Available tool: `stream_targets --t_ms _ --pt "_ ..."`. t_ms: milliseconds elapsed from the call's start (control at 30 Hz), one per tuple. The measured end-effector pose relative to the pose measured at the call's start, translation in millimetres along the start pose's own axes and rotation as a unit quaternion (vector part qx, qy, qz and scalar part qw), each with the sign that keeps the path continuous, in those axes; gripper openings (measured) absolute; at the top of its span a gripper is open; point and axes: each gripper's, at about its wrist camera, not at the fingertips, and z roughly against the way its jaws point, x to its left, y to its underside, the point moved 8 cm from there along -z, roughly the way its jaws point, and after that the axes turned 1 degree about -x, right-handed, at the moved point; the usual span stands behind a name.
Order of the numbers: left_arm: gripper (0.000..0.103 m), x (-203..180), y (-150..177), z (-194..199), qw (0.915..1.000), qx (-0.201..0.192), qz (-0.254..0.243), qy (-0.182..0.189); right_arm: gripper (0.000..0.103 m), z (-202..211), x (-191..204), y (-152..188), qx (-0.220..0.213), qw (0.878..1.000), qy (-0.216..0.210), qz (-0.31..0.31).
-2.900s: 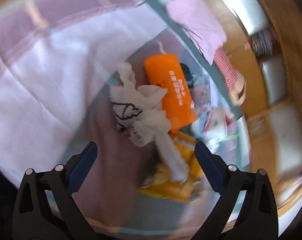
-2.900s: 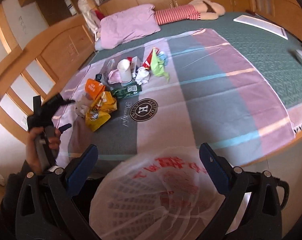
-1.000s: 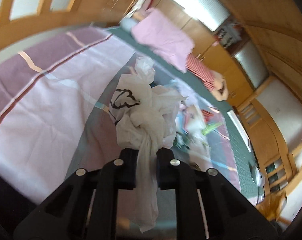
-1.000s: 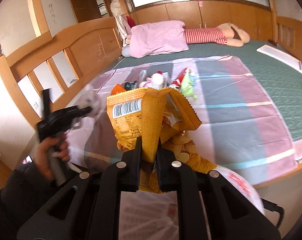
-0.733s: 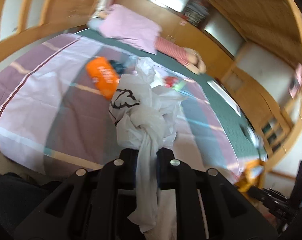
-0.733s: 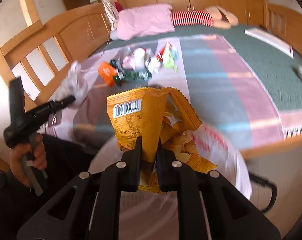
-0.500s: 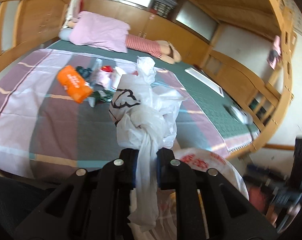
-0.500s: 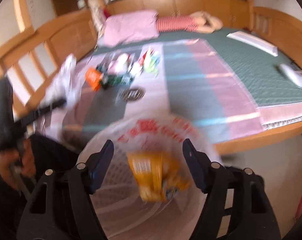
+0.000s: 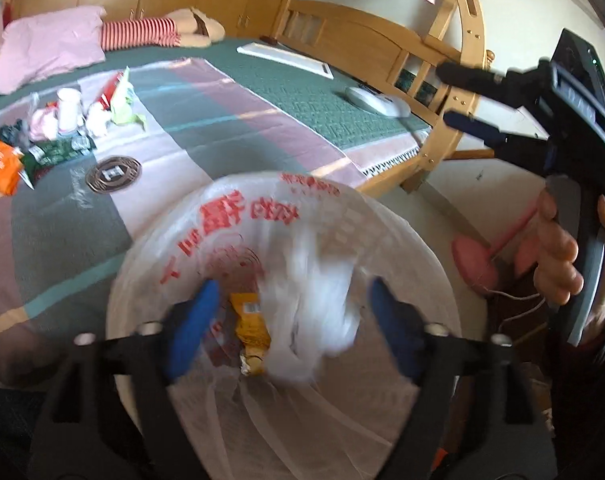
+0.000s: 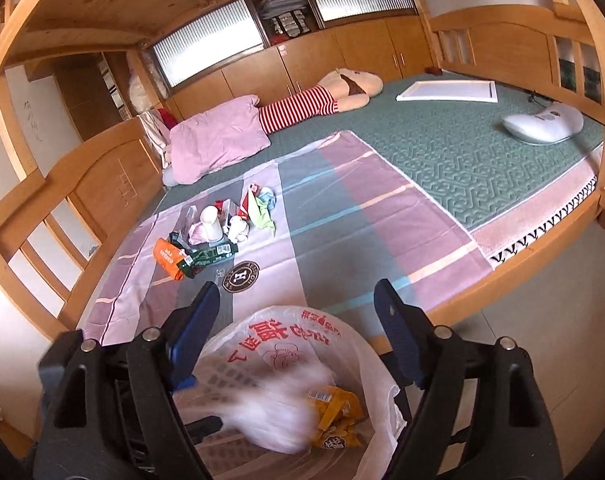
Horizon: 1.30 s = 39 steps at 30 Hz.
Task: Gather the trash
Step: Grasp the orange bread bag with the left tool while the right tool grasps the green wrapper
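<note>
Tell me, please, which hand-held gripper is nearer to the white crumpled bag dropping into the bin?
Left. The left hand-held gripper straddles the white crumpled bag over the bin liner; the right hand-held gripper is off aside.

Pink pillow [image 10: 218, 142] nr bed's head end, striped plush [image 10: 326, 98] beside it; white board [image 10: 446, 91] far corner.

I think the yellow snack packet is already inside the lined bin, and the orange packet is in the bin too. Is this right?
Partly wrong. The yellow snack packet is inside the lined bin, but the orange packet lies on the bed sheet beside the other trash, as the right wrist view shows.
</note>
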Motion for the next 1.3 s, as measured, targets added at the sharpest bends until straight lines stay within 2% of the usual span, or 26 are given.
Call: stream_targets --t_ms 100,300,433,533,567,667,800,867,900,1033,1067,1100,1133,1167,1233,1300 --pt "0.094 14 -5 6 0.9992 -0.023 0.030 -0.016 0.080 -3 2 5 0.006 1.000 -0.003 -0.005" --pt "0.097 45 -13 18 0.9916 -0.053 0.108 -0.048 0.081 -5 4 6 0.012 1.000 -0.006 -0.006" --pt "0.098 68 -18 31 0.9837 -0.075 0.133 -0.095 0.084 -11 8 8 0.017 1.000 -0.008 -0.011" --pt "0.098 101 -19 41 0.9706 -0.081 0.144 -0.175 0.084 -28 18 4 0.028 0.999 -0.021 -0.017" --pt "0.098 110 -19 44 0.9671 -0.082 0.151 -0.188 0.084 -34 22 4 0.032 0.999 -0.023 -0.016" --pt "0.098 138 -19 59 0.9571 -0.098 0.181 -0.204 0.084 -61 41 6 0.060 0.998 -0.030 -0.007" --pt "0.098 176 -25 78 0.9443 -0.118 0.201 -0.233 0.084 -96 75 14 0.102 0.993 -0.059 0.001" --pt "0.098 202 -31 87 0.9333 -0.128 0.219 -0.254 0.084 -110 89 13 0.113 0.992 -0.063 0.009" --pt "0.098 217 -33 91 0.9256 -0.131 0.234 -0.267 0.084 -118 98 11 0.117 0.991 -0.067 0.015" --pt "0.098 283 -33 103 0.8821 -0.143 0.330 -0.304 0.084 -153 132 2 0.136 0.986 -0.096 0.031" --pt "0.098 300 -29 110 0.8622 -0.139 0.352 -0.337 0.084 -165 142 -2 0.140 0.984 -0.100 0.044" --pt "0.098 316 -21 120 0.8351 -0.135 0.377 -0.377 0.084 -181 155 -5 0.148 0.982 -0.093 0.067" --pt "0.098 329 -13 128 0.8121 -0.136 0.403 -0.400 0.084 -197 166 -8 0.155 0.980 -0.079 0.093" --pt "0.098 337 -5 135 0.7960 -0.142 0.426 -0.406 0.084 -215 179 -9 0.162 0.977 -0.072 0.118" --pt "0.098 347 12 145 0.7636 -0.164 0.490 -0.387 0.084 -256 217 -6 0.180 0.966 -0.085 0.165" --pt "0.099 354 24 154 0.7411 -0.186 0.528 -0.371 0.084 -288 252 2 0.192 0.953 -0.096 0.213"
